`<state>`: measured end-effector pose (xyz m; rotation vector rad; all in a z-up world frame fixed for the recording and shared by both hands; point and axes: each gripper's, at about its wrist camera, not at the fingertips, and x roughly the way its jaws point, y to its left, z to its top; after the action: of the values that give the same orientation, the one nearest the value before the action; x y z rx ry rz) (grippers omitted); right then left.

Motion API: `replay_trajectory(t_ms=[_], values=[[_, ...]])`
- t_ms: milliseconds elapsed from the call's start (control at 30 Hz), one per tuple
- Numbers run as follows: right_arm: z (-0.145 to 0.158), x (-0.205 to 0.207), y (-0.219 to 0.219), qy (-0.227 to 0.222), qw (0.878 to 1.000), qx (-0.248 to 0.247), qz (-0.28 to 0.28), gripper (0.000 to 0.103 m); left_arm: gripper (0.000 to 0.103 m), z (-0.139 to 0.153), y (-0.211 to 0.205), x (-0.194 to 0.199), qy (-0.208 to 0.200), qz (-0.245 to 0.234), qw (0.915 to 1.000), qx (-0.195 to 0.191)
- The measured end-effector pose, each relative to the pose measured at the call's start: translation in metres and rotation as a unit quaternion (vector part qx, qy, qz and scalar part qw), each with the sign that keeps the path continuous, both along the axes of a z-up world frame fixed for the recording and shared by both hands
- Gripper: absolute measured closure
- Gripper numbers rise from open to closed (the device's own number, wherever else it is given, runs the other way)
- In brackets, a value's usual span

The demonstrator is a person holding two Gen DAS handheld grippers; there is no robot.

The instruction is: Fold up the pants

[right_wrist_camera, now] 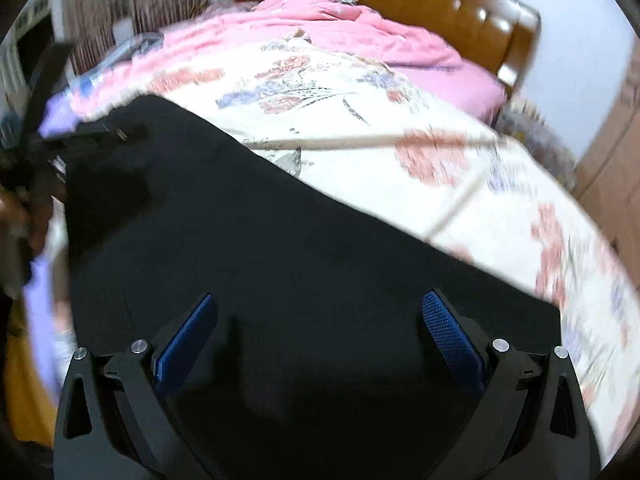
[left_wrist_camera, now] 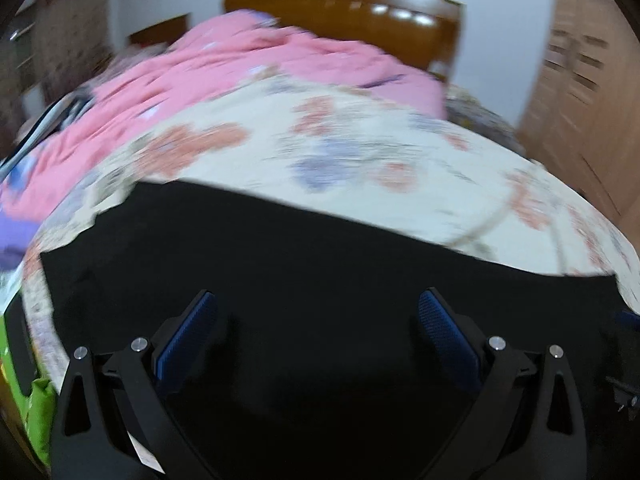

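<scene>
Left wrist view, left gripper (left_wrist_camera: 318,308) spread wide above black pants (left_wrist_camera: 280,264) lying flat on floral bedsheet (left_wrist_camera: 360,152), pink quilt (left_wrist_camera: 240,60) beyond, right wrist view, right gripper (right_wrist_camera: 320,310) likewise wide over pants (right_wrist_camera: 260,240), wooden headboard (right_wrist_camera: 440,4) behind.

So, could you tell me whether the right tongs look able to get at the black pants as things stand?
Probably yes. The right tongs stand open directly over the black pants spread on the floral bedspread, with nothing between them.

Matt black cloth pants (left_wrist_camera: 320,264), seemingly cotton floral sheet (left_wrist_camera: 360,148), glossy wooden headboard (right_wrist_camera: 440,4).
</scene>
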<state>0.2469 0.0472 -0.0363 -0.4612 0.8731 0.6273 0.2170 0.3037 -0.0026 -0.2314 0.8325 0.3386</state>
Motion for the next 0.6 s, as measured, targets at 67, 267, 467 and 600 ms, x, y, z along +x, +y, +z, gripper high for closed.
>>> replay_trajectory(t_ms=[67,267,467,600], values=[[-0.019,0.007,0.002,0.015,1.000,0.004,-0.007,0.004,0.002,-0.004,0.024,-0.003,0.005,0.022,0.9998,-0.001],[-0.022,0.009,-0.005,0.016,0.999,0.038,-0.018,0.004,0.001,-0.035,0.050,-0.007,0.038,0.044,0.9968,0.054],[-0.014,0.015,0.001,0.047,0.997,0.036,-0.047,0.004,0.001,-0.034,0.056,-0.007,0.037,0.054,0.9969,0.042],[-0.005,-0.013,0.040,0.063,0.996,0.059,0.023,0.004,0.001,-0.033,0.052,-0.006,0.036,0.054,0.9972,0.037]])
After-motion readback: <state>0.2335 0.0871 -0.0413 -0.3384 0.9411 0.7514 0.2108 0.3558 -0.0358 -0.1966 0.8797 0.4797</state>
